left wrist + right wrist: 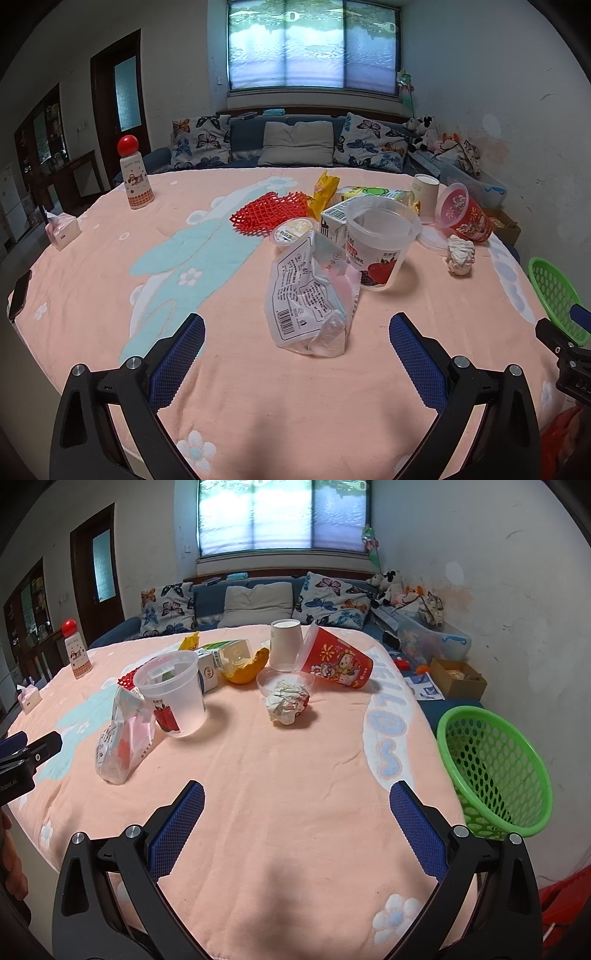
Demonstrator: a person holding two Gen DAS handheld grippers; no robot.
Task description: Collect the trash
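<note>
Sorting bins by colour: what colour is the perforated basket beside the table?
Green basket; clearest in the right wrist view.

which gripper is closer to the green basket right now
Right. The right gripper hovers open over the table edge with the green basket just off its right finger. The left gripper is farther left, facing the plastic bag.

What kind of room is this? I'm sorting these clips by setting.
Most likely a home living room: a sofa with butterfly cushions under a window, and soft toys piled in the corner.
</note>
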